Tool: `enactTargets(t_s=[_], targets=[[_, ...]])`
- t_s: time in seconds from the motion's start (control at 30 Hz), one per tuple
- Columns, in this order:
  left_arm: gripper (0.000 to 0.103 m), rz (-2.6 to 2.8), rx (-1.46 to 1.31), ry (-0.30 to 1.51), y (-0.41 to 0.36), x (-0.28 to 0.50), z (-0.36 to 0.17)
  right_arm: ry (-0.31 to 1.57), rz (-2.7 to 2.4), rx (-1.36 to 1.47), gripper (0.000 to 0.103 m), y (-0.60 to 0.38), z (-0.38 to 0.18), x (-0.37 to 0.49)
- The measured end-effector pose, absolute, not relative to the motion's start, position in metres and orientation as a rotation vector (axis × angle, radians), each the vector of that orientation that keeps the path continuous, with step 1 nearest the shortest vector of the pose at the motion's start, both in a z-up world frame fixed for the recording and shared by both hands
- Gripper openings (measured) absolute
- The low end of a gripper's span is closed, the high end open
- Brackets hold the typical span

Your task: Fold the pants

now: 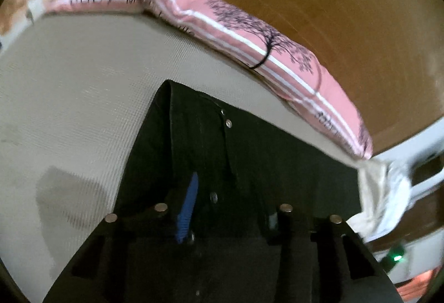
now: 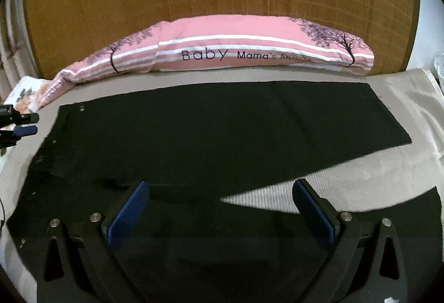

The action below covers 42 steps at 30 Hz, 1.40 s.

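Right gripper fingers wide apart over black pants; left gripper apparently pinching waistband.

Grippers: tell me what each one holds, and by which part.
Right gripper: open above the pants, holding nothing. Left gripper: by the waistband, grip cannot be told.

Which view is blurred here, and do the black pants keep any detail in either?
Left wrist: motion smear on the pillow text and white cloth; pants show only rivets and seams. Right wrist: sharper, pillow lettering readable, pants nearly a flat black; strong fisheye bending in both.
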<state>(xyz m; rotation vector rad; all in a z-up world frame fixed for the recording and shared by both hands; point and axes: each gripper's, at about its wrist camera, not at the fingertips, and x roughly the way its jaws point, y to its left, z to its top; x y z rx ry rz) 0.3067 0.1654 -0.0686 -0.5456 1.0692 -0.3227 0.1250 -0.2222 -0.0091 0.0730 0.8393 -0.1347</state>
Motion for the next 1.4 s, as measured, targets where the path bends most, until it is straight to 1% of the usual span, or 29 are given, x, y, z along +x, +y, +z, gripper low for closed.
enactTargets(t_s=[0.33, 0.57, 0.7, 0.9, 1.2, 1.23, 1.27, 1.3, 1.33, 1.4], targets=[[0.037, -0.38, -0.685, 1.126, 0.184, 0.354, -0.105, 0.898, -0.167, 0.095, 0.102, -0.23, -0.042, 0.149], [0.036, -0.349, -0.683, 1.107, 0.2, 0.364, -0.105, 0.93, -0.163, 0.134, 0.102, -0.236, -0.056, 0.154], [0.036, -0.347, -0.695, 1.122, 0.208, 0.366, -0.116, 0.939, -0.169, 0.123, 0.102, -0.235, -0.06, 0.156], [0.036, -0.399, -0.718, 1.114, 0.196, 0.38, -0.118, 0.945, -0.171, 0.118, 0.103, -0.233, -0.062, 0.156], [0.029, -0.377, -0.788, 1.112, 0.19, 0.413, -0.129, 0.948, -0.172, 0.115, 0.103, -0.234, -0.064, 0.157], [0.026, -0.364, -0.786, 1.113, 0.189, 0.414, -0.13, 0.947, -0.173, 0.114, 0.103, -0.233, -0.064, 0.157], [0.017, -0.346, -0.775, 1.109, 0.189, 0.413, -0.131, 0.948, -0.174, 0.112, 0.103, -0.233, -0.065, 0.157], [0.011, -0.335, -0.761, 1.104, 0.188, 0.412, -0.131, 0.948, -0.174, 0.112, 0.103, -0.233, -0.065, 0.157], [0.009, -0.339, -0.759, 1.092, 0.189, 0.41, -0.132, 0.948, -0.174, 0.112, 0.103, -0.233, -0.065, 0.157], [0.008, -0.336, -0.756, 1.073, 0.191, 0.406, -0.128, 0.947, -0.174, 0.112, 0.103, -0.233, -0.066, 0.158]])
